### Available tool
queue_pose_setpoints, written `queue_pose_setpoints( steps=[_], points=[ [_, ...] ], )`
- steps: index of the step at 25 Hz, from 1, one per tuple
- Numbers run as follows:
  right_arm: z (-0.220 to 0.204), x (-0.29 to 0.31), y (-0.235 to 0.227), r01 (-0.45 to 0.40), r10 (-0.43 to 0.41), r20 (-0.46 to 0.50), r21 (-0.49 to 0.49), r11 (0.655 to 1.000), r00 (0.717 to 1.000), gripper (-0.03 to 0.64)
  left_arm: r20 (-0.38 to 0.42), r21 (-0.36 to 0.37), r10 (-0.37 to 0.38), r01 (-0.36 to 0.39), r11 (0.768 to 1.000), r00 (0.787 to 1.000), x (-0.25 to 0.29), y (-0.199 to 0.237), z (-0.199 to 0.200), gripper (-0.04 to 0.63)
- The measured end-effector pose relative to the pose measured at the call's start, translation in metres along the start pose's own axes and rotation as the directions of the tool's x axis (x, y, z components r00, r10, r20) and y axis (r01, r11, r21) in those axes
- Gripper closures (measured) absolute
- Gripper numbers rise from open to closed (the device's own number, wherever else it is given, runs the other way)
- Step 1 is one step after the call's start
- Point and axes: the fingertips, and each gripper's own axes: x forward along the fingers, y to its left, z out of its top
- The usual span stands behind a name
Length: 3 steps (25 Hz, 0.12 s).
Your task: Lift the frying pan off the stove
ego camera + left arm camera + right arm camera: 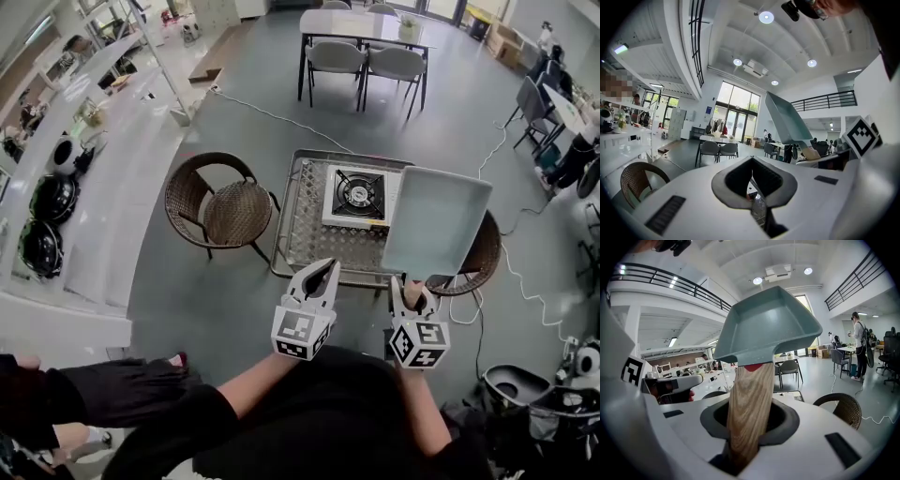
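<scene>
**Head view.** The stove [357, 195] sits on a metal bench [305, 234], toward its far right side, with its burner bare. The frying pan [436, 220], square and pale grey-green, hangs in the air just right of the stove. It is off the burner and tilted, and it covers the bench's right edge. Its handle runs back to the right tool [410, 292], which grips it. The left tool [317, 277] hovers on the near side of the stove, over the bench's near edge, apart from the pan. A wicker chair [220, 208] stands left of the stove beside the bench. A second one [480, 255] shows to the right, partly under the pan.

**Left gripper view.** The left tool's jaws are closed tip to tip with nothing between them. The pan rises up and to the right, seen from its side, and the right tool's marker cube [860, 136] is below it.

**Right gripper view.** The right tool's jaws are clamped on the wooden handle [747, 408], which stands up between them. The pan sits at its top, tipped so its underside faces the camera. The left tool appears low at the left, clear of the handle.
</scene>
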Motion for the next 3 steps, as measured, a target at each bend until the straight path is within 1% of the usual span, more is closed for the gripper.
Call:
queue_pose_setpoints(
  steps=[3],
  points=[
    [0.0016, 0.0001, 0.0014, 0.000, 0.000, -0.001, -0.004, 1.000, 1.000, 0.512, -0.002, -0.001, -0.010, 0.010, 1.000, 1.000, 0.0017, -0.0018, 0.0008, 0.580]
  ],
)
